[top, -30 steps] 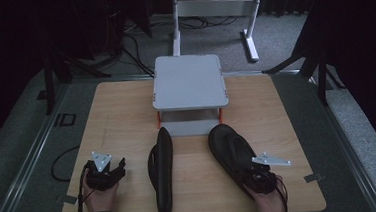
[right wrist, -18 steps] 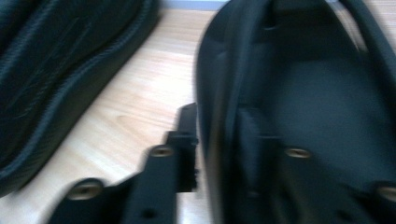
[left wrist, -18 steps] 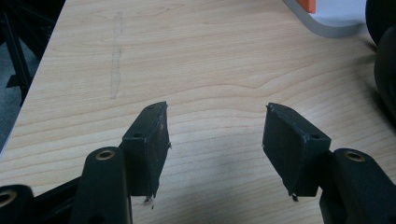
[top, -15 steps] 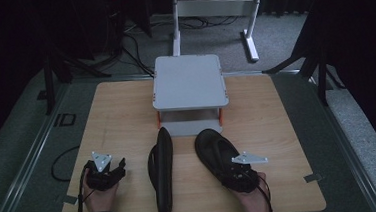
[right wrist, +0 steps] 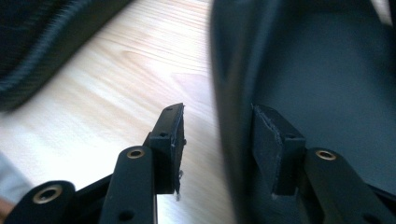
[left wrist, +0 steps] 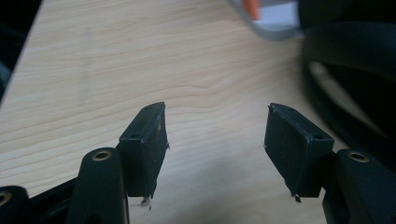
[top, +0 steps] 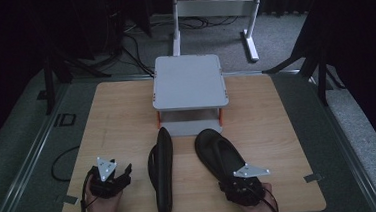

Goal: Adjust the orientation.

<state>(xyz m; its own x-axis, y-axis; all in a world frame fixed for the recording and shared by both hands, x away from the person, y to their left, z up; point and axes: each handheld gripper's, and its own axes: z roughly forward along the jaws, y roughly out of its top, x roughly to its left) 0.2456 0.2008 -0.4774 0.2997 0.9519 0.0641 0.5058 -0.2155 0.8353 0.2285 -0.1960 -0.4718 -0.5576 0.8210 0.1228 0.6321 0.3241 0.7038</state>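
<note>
Since the earlier frames the right gripper (top: 242, 185) has drawn the right shoe (top: 219, 153) leftward and nearer, so its toe now points far-left. In the right gripper view the jaws straddle the shoe's heel wall, one pad inside and one outside with a gap left, so a firm clamp cannot be told. The shoe is black, flat on its sole, its dark insole showing. The left gripper (top: 112, 177) rests at the table's (top: 117, 121) near-left corner, jaws wide apart over bare wood. Both hands enter from the near edge. Two black shoes lie there; the left shoe (top: 161, 170) lies on its side. One grey two-tier stand (top: 189, 81) sits beyond them.
</note>
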